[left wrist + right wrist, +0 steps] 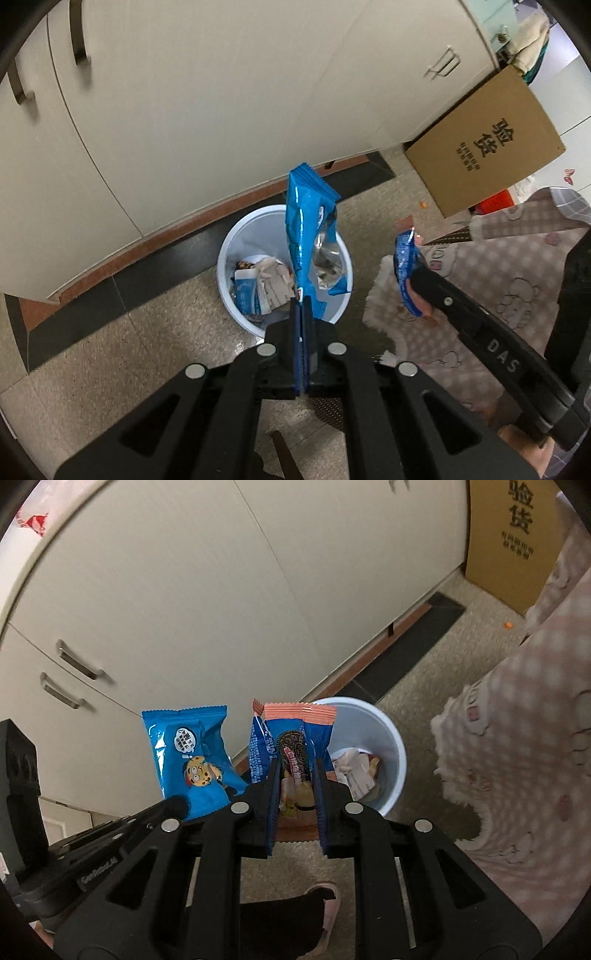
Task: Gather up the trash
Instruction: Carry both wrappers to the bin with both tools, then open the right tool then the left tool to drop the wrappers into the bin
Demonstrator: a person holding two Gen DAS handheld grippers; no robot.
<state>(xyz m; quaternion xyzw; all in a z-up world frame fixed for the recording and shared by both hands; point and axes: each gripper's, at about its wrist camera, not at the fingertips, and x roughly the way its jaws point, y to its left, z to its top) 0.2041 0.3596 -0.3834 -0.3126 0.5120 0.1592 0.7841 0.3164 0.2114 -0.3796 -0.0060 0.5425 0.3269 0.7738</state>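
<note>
Here your left hand-held gripper (302, 317) is clamped nearly flat on the lower edge of a blue wrapper (314, 240), which stands up from the fingertips, torn open with its silver lining showing. Directly beyond it, on the floor (110, 354), sits the white bin (236, 314), already holding crumpled paper and other packets; from this view the wrapper hangs over the bin's mouth. Your right hand-held gripper (295, 797) is closed partway on a cookie packet (295, 746) with a salmon-pink crimped top, the blue pads pressing its two sides, and the packet stands upright between them. The bin (397, 760) lies just beyond and right of that packet. The right view alone shows the blue wrapper's (194, 757) front, a cartoon cookie face, and the left hand-held gripper (177, 806) pinching its corner. The left view alone shows the packet (406, 273) edge-on beside the pink blanket (498, 280), with a cardboard box (487, 144) against the cabinet (221, 92).
</note>
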